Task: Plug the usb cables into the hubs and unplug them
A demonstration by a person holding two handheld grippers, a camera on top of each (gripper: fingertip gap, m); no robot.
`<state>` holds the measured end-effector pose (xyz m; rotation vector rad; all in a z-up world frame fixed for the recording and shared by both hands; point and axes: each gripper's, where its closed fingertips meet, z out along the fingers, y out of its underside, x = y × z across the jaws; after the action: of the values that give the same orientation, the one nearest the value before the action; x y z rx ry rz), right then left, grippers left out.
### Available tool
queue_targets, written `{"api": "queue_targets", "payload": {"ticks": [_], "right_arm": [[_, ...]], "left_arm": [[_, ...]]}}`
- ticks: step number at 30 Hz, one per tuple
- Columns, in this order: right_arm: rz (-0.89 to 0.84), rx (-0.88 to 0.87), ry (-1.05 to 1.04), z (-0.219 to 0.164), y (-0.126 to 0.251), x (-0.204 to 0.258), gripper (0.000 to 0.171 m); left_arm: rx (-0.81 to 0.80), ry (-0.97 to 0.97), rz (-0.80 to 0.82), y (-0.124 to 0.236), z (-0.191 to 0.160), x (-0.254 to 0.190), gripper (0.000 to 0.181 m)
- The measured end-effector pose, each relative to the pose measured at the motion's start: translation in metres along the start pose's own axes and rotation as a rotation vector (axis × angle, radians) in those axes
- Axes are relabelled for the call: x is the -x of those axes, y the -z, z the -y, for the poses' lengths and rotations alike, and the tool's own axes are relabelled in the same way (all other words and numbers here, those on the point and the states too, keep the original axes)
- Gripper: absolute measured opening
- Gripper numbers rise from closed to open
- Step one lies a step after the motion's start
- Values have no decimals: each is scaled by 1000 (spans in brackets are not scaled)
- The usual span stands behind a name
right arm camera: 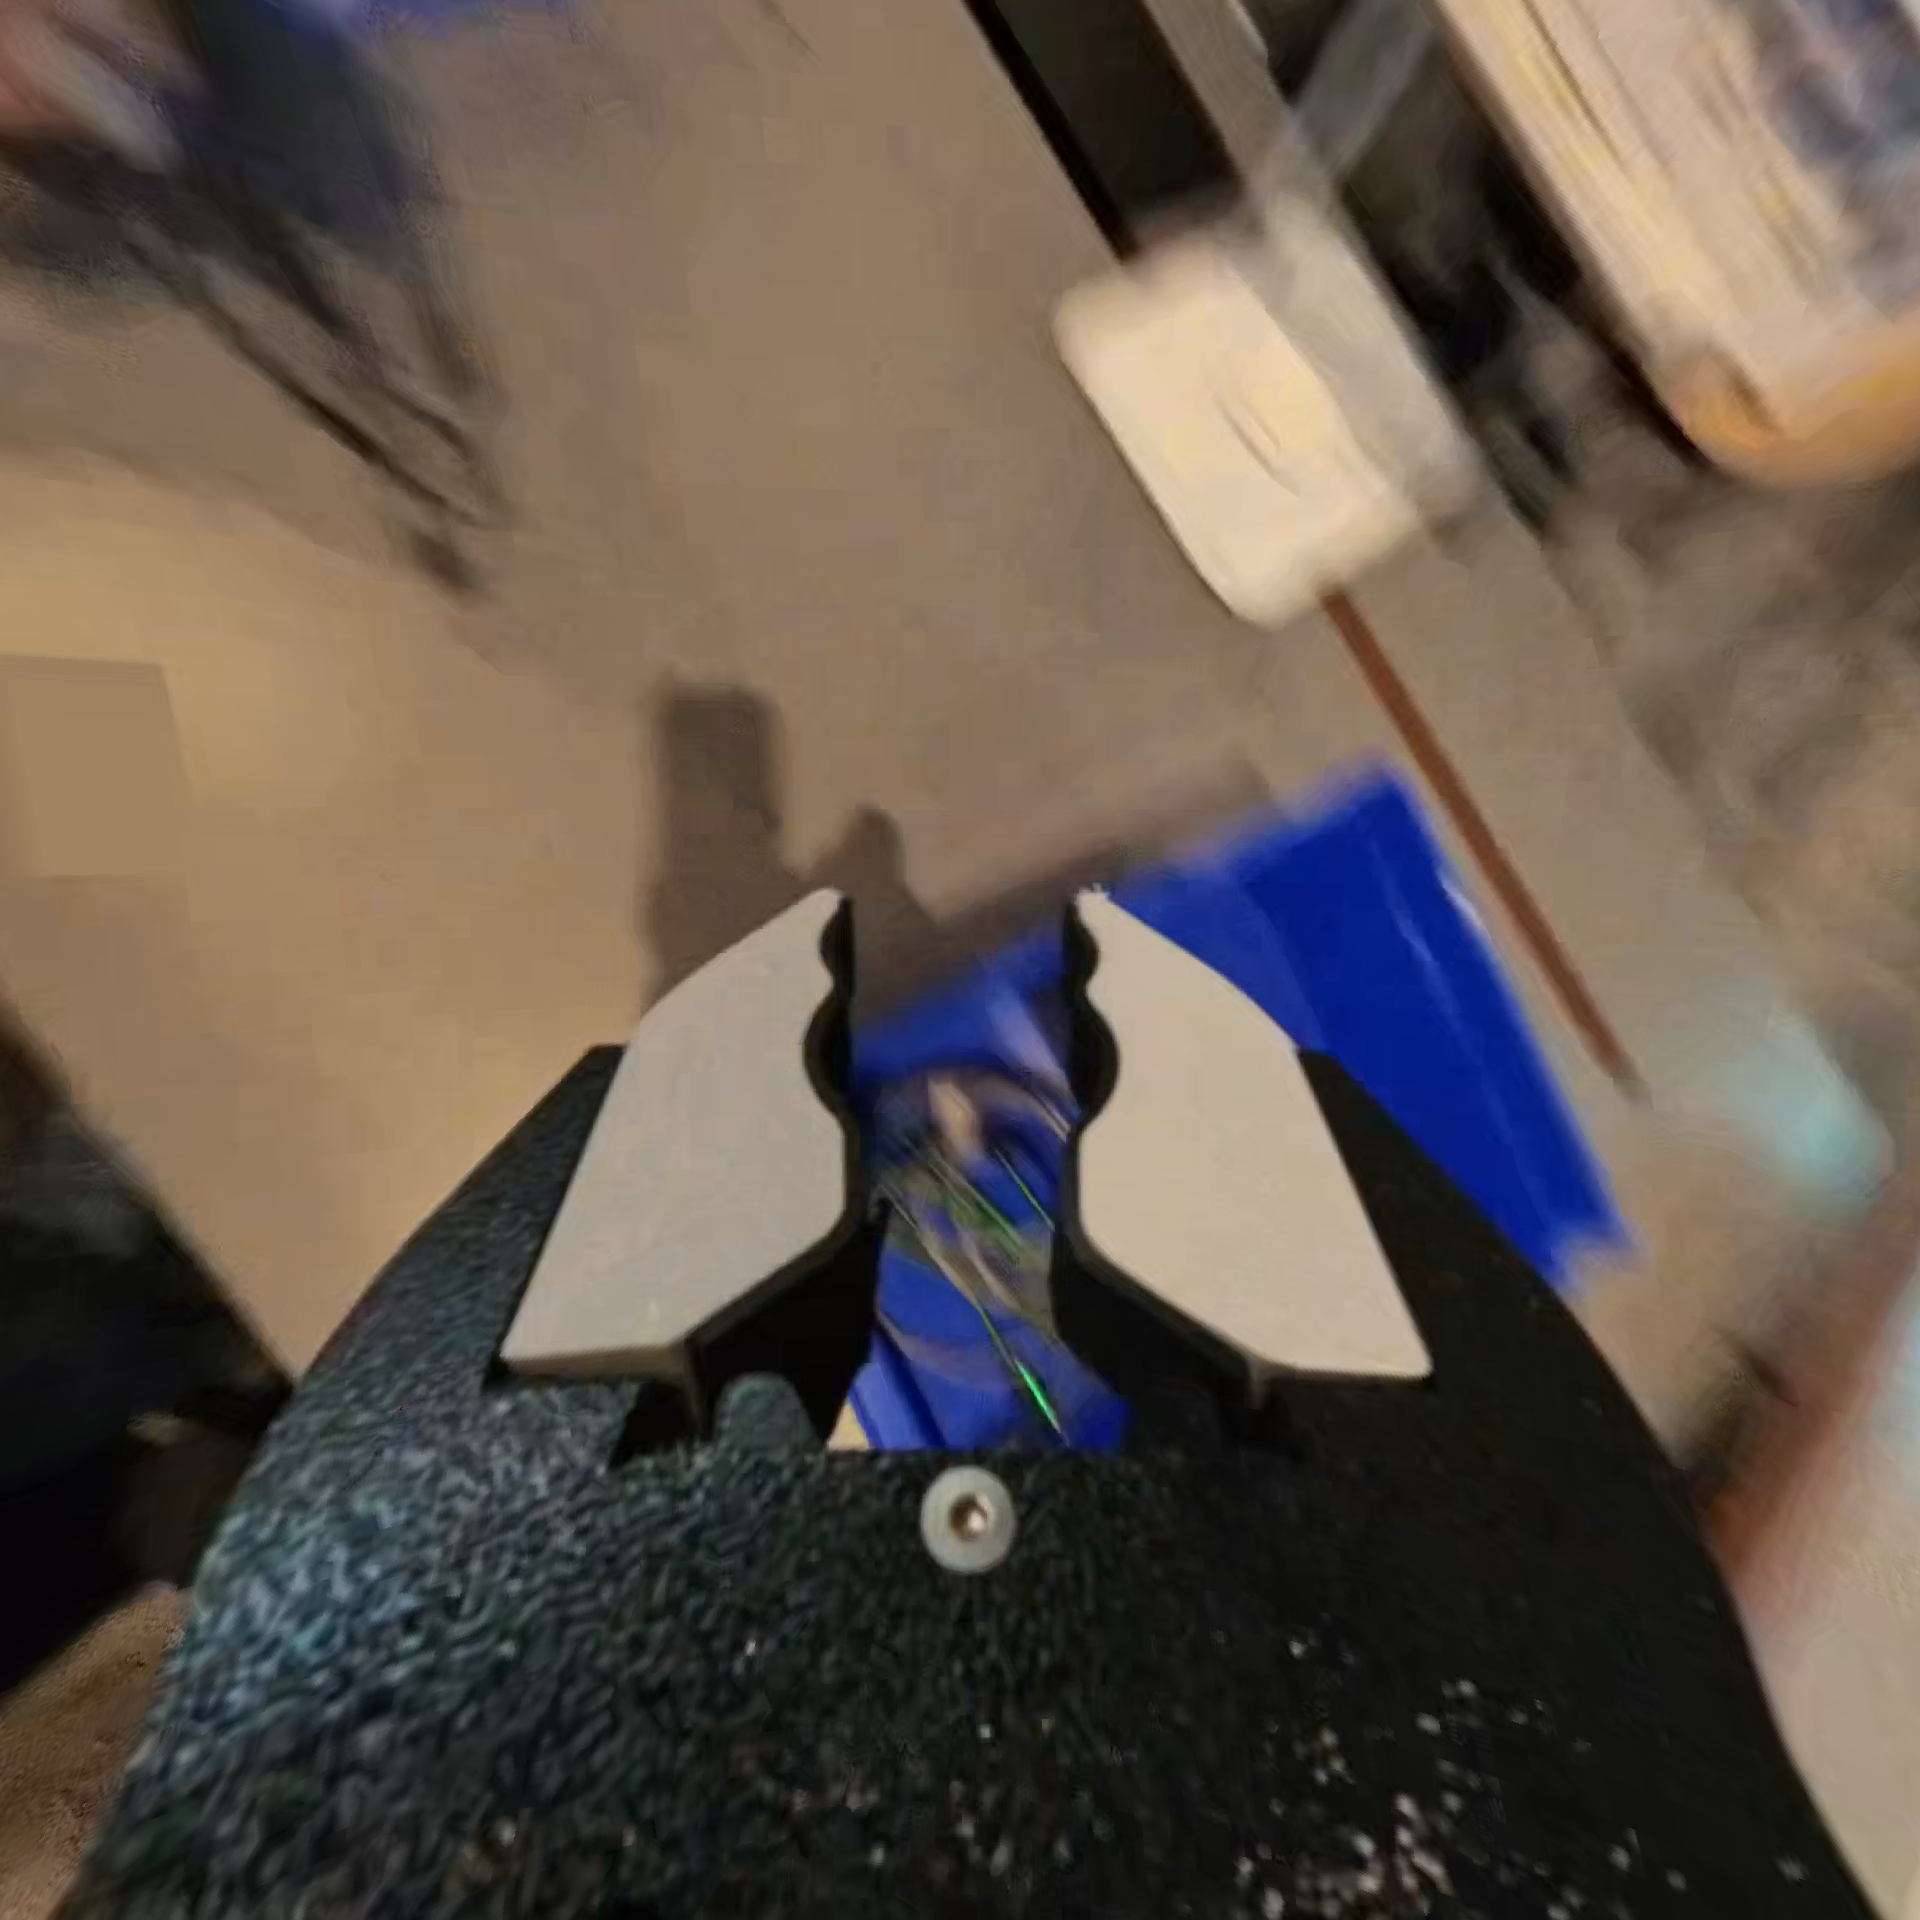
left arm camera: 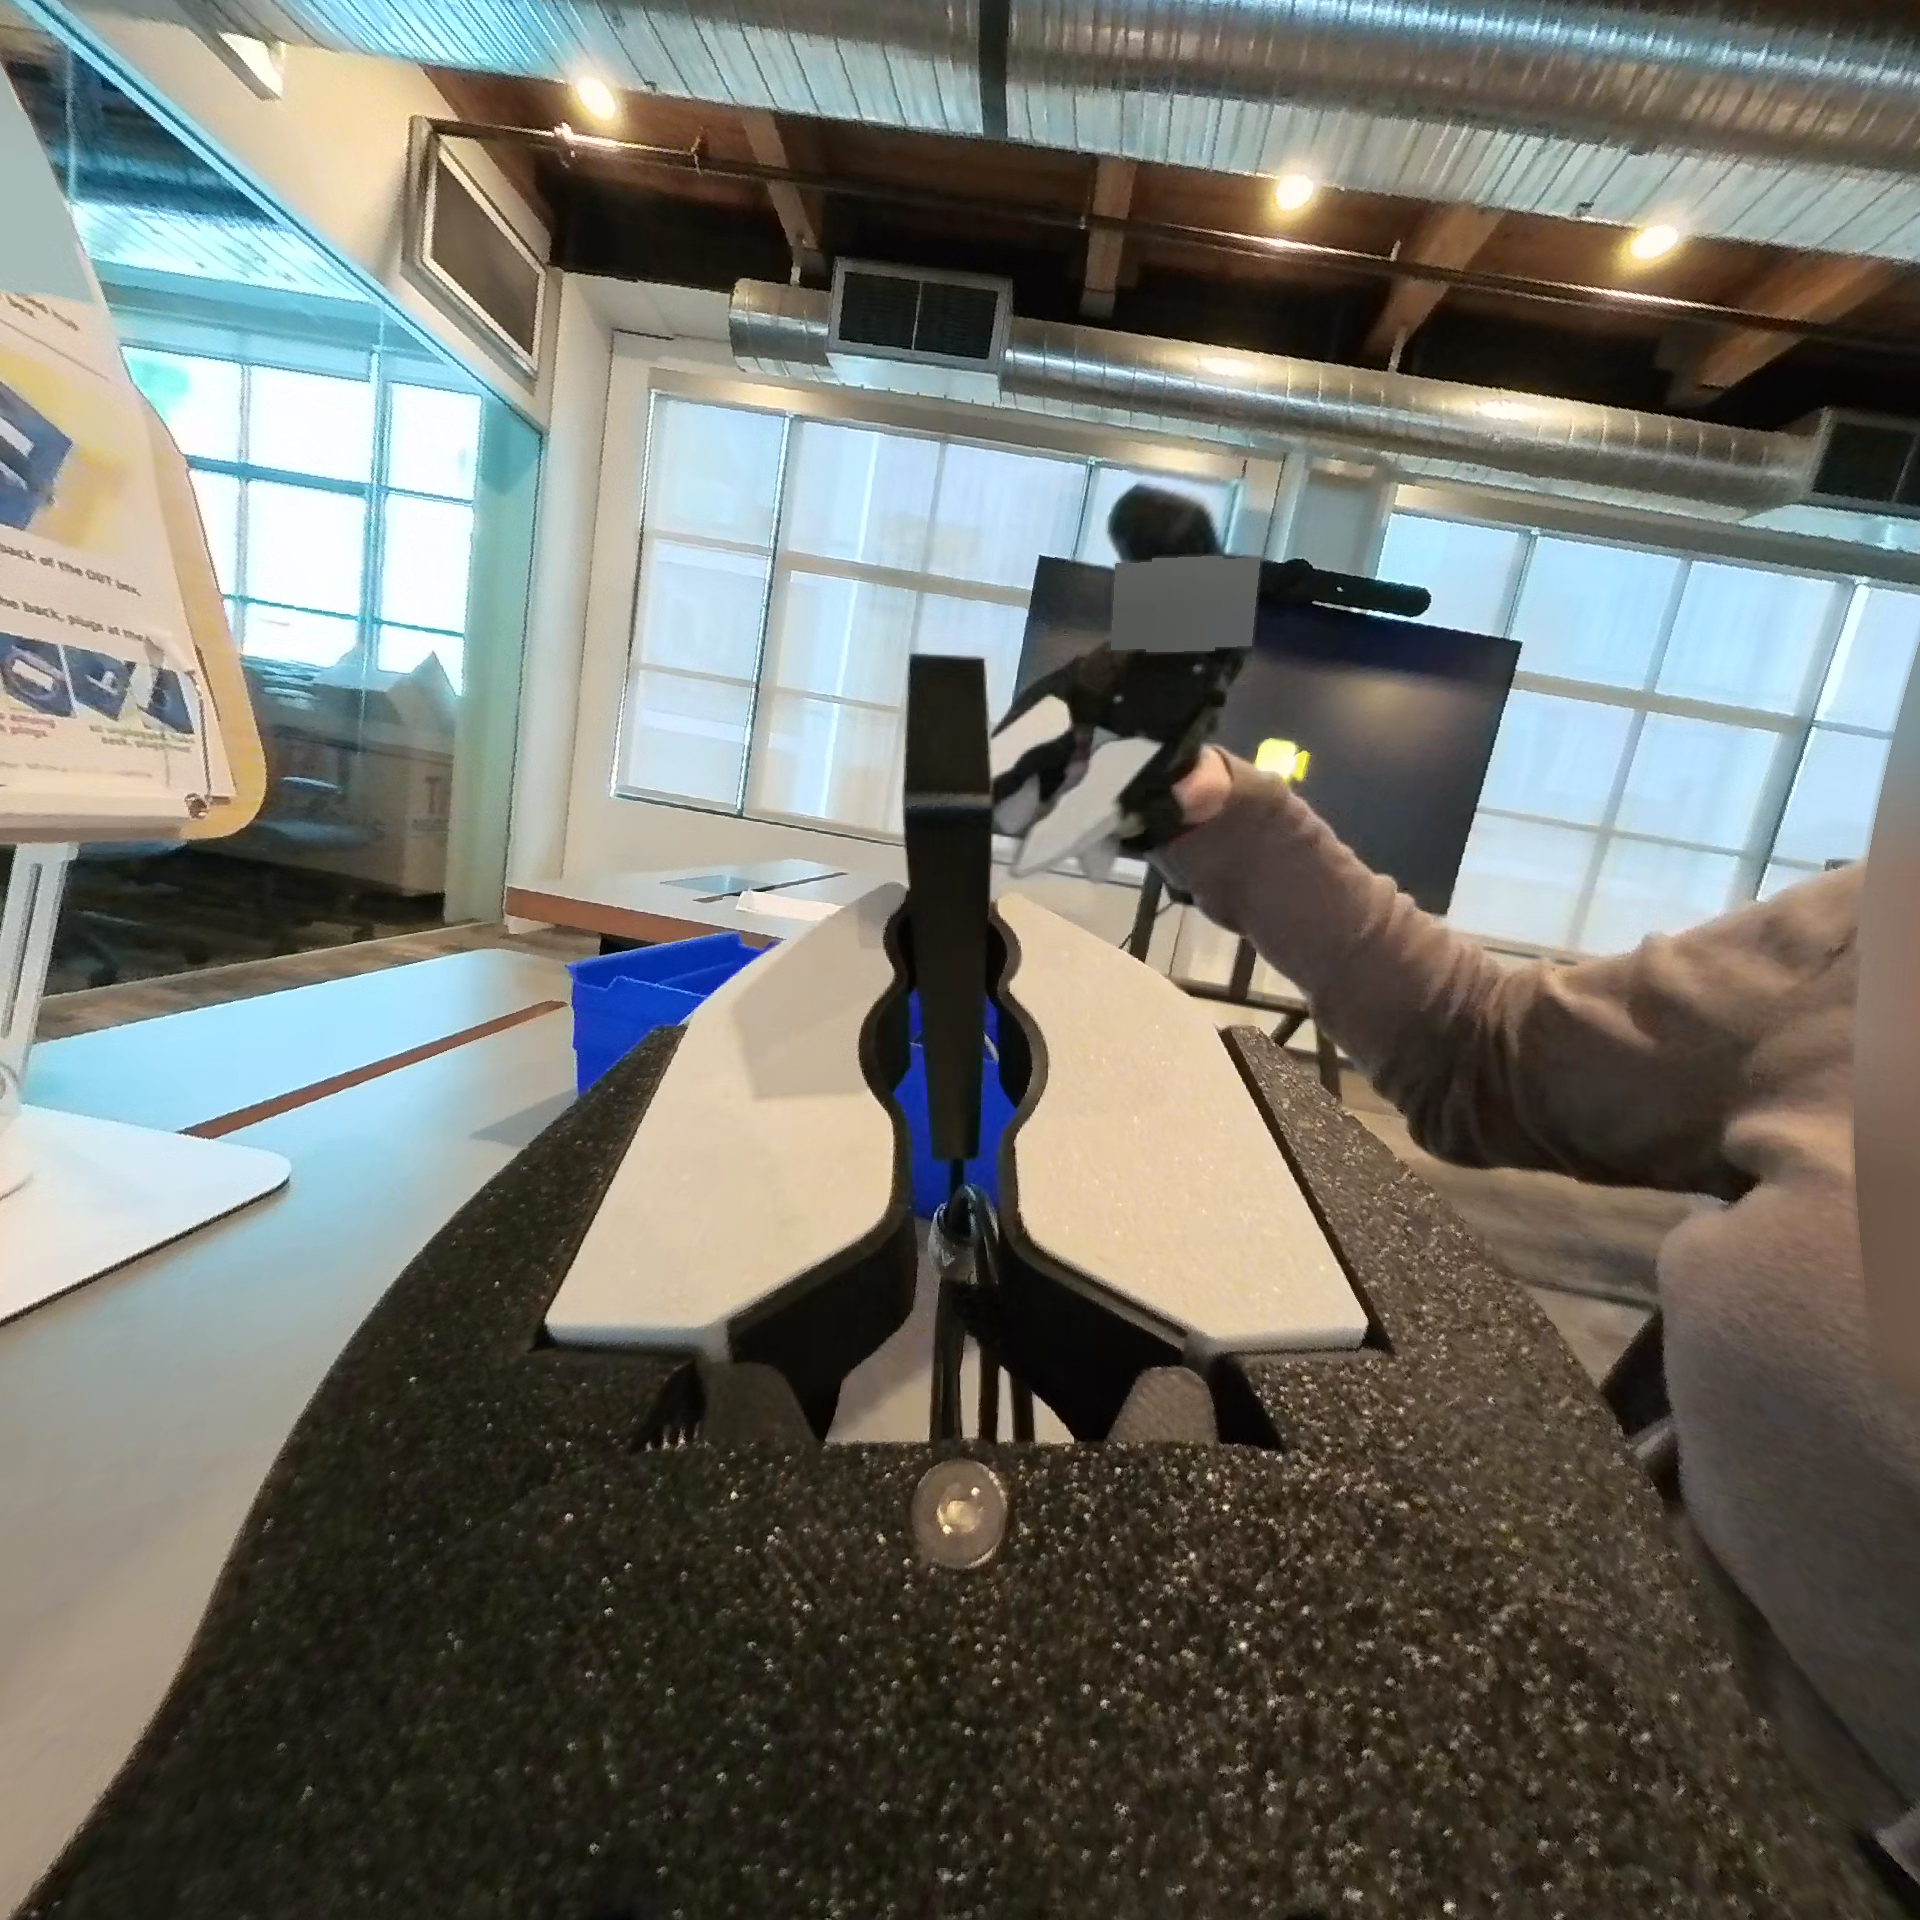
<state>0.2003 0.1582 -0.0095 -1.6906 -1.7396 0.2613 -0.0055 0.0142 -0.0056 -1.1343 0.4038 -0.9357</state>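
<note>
In the left wrist view my left gripper (left arm camera: 948, 914) is shut on a flat black usb hub (left arm camera: 945, 790). I hold it upright and edge-on, raised over the table, and its top sticks out past the fingertips. A black cable (left arm camera: 961, 1247) hangs from the hub's lower end between the fingers. My right gripper (left arm camera: 1075, 795) shows farther off beside the hub's top, held by a hand in a beige sleeve. In the blurred right wrist view the right gripper (right arm camera: 961, 920) is open and empty over a blue bin (right arm camera: 1382, 997). Blurred cables (right arm camera: 977, 1174) lie in the bin.
The blue bin (left arm camera: 665, 992) stands on the pale table (left arm camera: 208, 1455) behind the left gripper. A white stand base (left arm camera: 114, 1216) with an instruction sheet (left arm camera: 94, 582) is at the left; the base also shows in the right wrist view (right arm camera: 1236, 436). A dark screen (left arm camera: 1382, 758) stands behind.
</note>
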Motion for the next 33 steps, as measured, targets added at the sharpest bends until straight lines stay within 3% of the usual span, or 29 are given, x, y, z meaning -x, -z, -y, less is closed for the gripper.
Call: {"api": "queue_targets", "payload": {"ticks": [2, 7, 11, 14, 15, 17, 19, 20, 29, 33], "right_arm": [[240, -184, 23, 50, -15, 56, 54], [382, -266, 147, 105, -74, 132, 63], [481, -345, 166, 137, -88, 160, 46], [516, -364, 147, 147, -90, 163, 14], [545, -358, 132, 148, -89, 165, 12], [580, -336, 105, 146, -86, 164, 10], [536, -325, 112, 142, -78, 149, 10], [497, -324, 115, 140, -71, 136, 10], [-18, -443, 171, 125, 61, -48, 10], [-58, -451, 56, 92, 76, -115, 10]], "left_arm": [[7, -9, -8, -2, -1, -3, 13], [16, -15, -58, -7, -1, -15, 12], [40, -26, -74, -10, -6, -20, 12], [20, -41, -51, -10, -3, -17, 13], [15, -46, -49, -10, -2, -17, 14], [-35, -59, 12, -10, 5, -10, 30], [-117, -121, 75, -6, 17, -3, 62], [-128, -130, 96, -4, 19, 0, 68], [-116, -92, 137, 2, 19, 13, 68], [-111, -83, 142, 3, 18, 15, 65]]}}
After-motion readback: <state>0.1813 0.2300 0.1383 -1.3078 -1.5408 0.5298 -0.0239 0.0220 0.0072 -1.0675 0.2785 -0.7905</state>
